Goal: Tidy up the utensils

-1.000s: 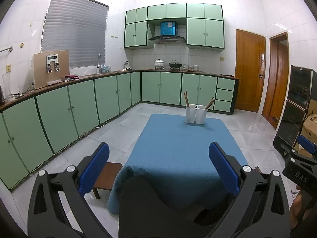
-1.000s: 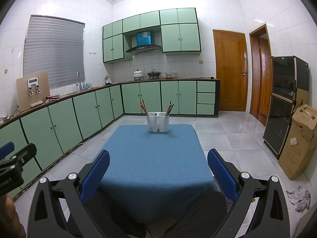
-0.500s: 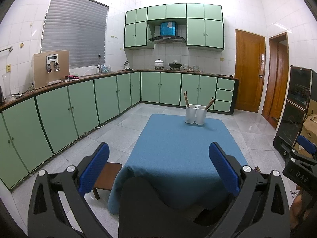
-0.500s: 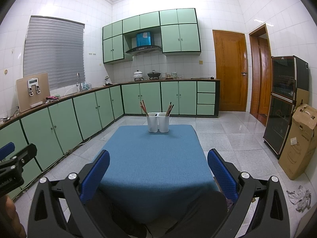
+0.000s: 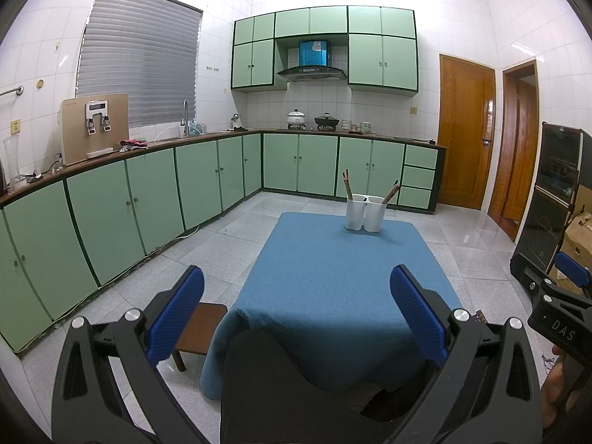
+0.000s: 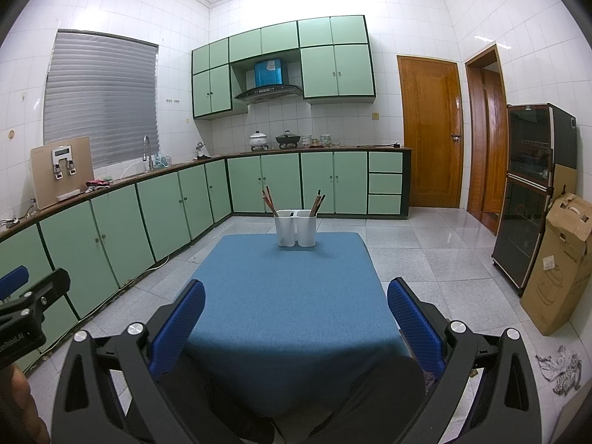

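Right wrist view: both grippers, left gripper (image 5: 296,307) and right gripper (image 6: 296,314), gape empty. Chopsticks (image 6: 318,201) upper-center look light, stiff, slippery; pinch mid-shaft.

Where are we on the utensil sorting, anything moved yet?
Done: nothing visibly; brown wooden chopsticks stand in both compartments of the white twin-cup holder at the far end of the blue-clothed table. In hand: nothing; left gripper and right gripper are open and empty, at the near edge. Left: reaching the holder and regrouping the chopsticks.
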